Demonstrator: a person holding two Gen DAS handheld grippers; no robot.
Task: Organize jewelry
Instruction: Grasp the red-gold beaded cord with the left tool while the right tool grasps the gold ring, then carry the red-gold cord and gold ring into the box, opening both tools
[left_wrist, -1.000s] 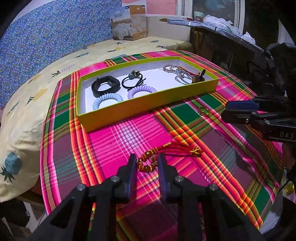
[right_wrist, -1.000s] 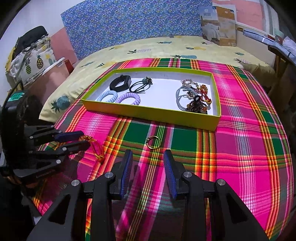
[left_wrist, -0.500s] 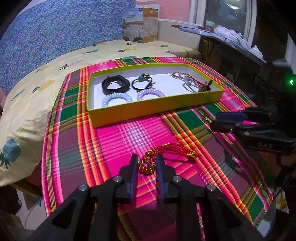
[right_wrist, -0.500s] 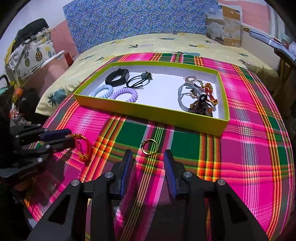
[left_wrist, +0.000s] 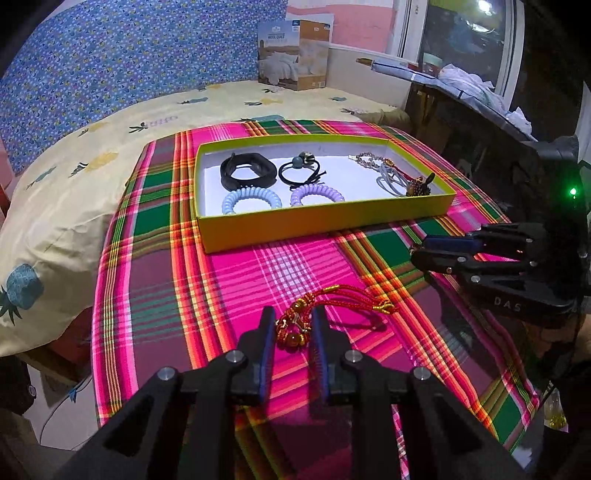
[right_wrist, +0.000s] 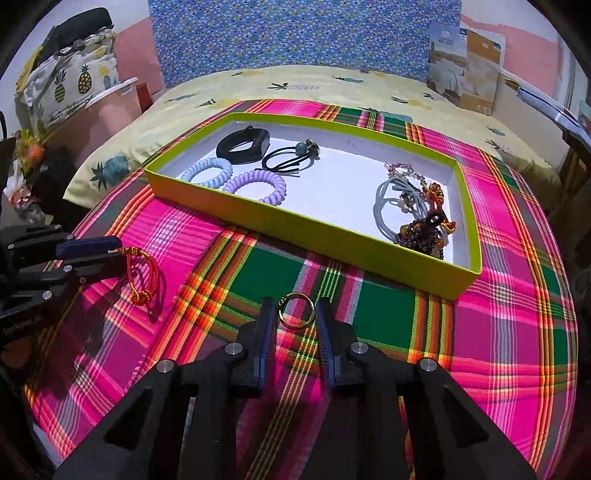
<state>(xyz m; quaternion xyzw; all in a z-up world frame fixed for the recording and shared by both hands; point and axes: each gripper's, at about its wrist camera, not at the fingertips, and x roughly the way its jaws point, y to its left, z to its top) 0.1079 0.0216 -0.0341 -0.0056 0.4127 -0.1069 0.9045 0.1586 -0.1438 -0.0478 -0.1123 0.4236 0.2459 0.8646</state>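
Note:
A red cord bracelet with gold beads has its beaded end pinched between the pads of my left gripper. In the right wrist view the bracelet hangs from the left gripper just above the plaid cloth. A gold ring lies on the cloth between the jaws of my right gripper. Those jaws are closing, with a thin gap still on each side of the ring. A yellow-green tray behind holds hair ties, a black band and tangled jewelry.
The plaid cloth covers a round surface on a bed with a pineapple-print sheet. The right gripper reaches in from the right, near the tray's front corner. A cardboard box and a dark desk stand at the back.
My right gripper has slid forward over the gold ring and its jaws have narrowed around it. My left gripper has rolled a little and keeps the bracelet's beaded end.

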